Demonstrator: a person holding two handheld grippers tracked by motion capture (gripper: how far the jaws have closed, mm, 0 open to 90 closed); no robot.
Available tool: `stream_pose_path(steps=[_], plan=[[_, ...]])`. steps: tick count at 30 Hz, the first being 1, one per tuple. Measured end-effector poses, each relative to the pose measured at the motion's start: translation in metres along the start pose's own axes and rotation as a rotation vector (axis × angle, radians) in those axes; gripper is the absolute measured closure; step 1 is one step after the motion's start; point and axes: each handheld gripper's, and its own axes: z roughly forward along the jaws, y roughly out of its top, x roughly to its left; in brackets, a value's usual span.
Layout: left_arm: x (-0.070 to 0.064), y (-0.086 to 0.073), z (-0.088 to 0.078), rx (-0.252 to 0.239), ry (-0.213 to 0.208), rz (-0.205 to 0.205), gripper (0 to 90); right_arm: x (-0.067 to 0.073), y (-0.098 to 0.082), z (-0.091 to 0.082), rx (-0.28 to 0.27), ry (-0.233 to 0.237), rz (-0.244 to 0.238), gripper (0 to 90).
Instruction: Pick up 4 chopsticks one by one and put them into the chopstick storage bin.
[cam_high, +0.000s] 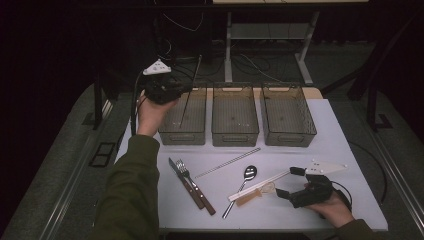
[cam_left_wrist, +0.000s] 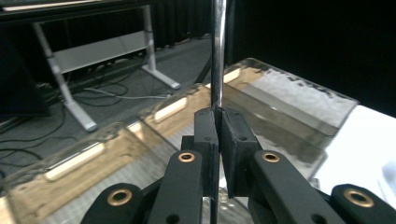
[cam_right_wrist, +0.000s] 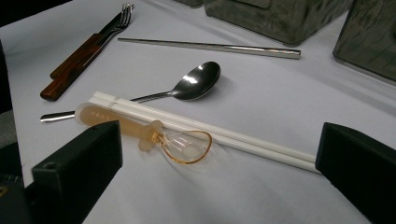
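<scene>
White tabletop under dim light, left gripper (cam_high: 172, 91) pinching a thin metal chopstick (cam_high: 185, 102) upright over the leftmost clear bin (cam_high: 184, 131), right gripper (cam_high: 285, 182) spread wide beside white chopsticks (cam_high: 260, 184) and amber spoon (cam_right_wrist: 161, 137).

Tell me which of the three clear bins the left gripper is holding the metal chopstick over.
The leftmost bin. The left gripper holds the metal chopstick above it; the other two stand farther right.

place: lab recording room | evidence: dark curtains, white table (cam_high: 320, 125), floor cables (cam_high: 250, 62), metal-frame desk (cam_high: 265, 30)
</scene>
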Motion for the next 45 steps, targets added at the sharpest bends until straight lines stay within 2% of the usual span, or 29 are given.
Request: stream_pose_path(steps=[3,6,16,21,26,30,33,45], plan=[[0.011,-0.002,0.003,0.022,0.035,-0.004,85.1,0.000,0.000,0.000,0.000,-0.001,0.000,0.8],[0.021,-0.008,0.007,0.043,0.047,-0.023,85.1,0.000,0.000,0.000,-0.001,0.001,0.000,0.8],[0.038,-0.039,0.020,0.183,0.106,-0.039,85.1,0.000,0.000,0.000,0.000,0.000,0.002,0.8],[0.045,-0.056,0.023,0.226,0.123,-0.062,85.1,-0.001,0.000,0.001,0.000,0.000,0.000,0.8],[0.048,-0.068,0.028,0.264,0.128,-0.080,85.1,-0.001,0.000,0.001,0.001,0.001,0.004,0.8],[0.049,-0.072,0.030,0.260,0.118,-0.098,85.1,-0.001,0.000,0.001,0.000,0.000,0.003,0.8],[0.048,-0.073,0.034,0.270,0.129,-0.096,85.0,-0.001,0.000,0.001,0.001,0.000,0.004,0.8],[0.042,-0.079,0.065,0.332,0.171,-0.103,84.7,-0.001,0.000,0.000,-0.005,-0.001,0.004,0.8]])
